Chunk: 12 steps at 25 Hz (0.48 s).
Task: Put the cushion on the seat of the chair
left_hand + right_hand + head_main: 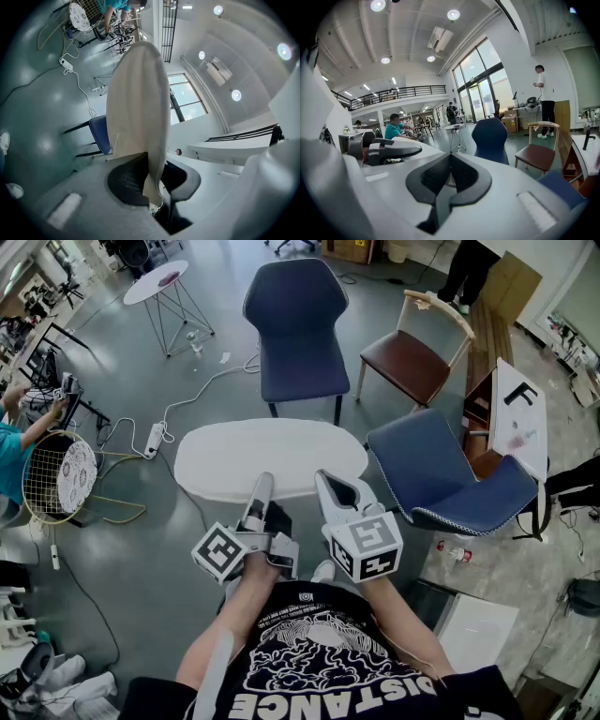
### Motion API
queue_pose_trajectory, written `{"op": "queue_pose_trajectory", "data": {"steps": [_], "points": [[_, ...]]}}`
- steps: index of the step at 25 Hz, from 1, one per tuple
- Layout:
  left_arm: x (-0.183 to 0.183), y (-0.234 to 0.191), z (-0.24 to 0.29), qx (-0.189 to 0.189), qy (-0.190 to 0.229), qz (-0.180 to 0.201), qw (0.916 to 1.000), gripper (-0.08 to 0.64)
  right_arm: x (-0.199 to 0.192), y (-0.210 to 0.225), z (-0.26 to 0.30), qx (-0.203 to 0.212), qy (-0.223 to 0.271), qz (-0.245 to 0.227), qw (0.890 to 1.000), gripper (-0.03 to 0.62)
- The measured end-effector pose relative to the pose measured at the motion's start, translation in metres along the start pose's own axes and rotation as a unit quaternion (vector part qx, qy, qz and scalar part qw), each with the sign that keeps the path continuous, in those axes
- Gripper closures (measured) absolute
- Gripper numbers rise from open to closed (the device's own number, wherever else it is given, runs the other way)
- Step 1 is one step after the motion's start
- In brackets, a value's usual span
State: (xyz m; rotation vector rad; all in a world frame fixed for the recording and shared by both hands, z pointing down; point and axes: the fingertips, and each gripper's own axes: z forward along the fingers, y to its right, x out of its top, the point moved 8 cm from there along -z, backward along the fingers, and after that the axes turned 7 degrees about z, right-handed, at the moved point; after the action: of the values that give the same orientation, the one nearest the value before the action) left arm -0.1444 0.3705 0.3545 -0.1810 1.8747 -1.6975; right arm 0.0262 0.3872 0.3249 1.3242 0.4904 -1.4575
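Clamping the white cushion's (pixel 272 454) near edge, the left gripper (pixel 260 487) holds it flat at frame centre, aimed toward the blue chair (pixel 295 329) above; the right gripper (pixel 330 486) sits closed on nothing beside it.

The head camera looks steeply down from above the person, with the blue chair (pixel 295 329) at 12 o'clock. The left gripper (pixel 154 161) camera lies rolled sideways, floor at 9 o'clock, hard against the cushion (pixel 138 103). The right gripper (pixel 450 157) camera looks across the room, sharing that chair at 1 o'clock.
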Motion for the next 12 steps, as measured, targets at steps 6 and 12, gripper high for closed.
{"op": "queue_pose_trajectory", "data": {"steps": [6,12], "points": [[-0.010,0.001,0.007,0.001,-0.005,0.000,1.0000,0.506,-0.001,0.013,-0.003,-0.003,0.002,0.006,1.000,0.594],[-0.006,-0.005,0.025,0.001,-0.009,-0.009,0.9999,0.508,0.002,0.022,0.008,-0.012,0.001,0.012,1.000,0.594]]}}
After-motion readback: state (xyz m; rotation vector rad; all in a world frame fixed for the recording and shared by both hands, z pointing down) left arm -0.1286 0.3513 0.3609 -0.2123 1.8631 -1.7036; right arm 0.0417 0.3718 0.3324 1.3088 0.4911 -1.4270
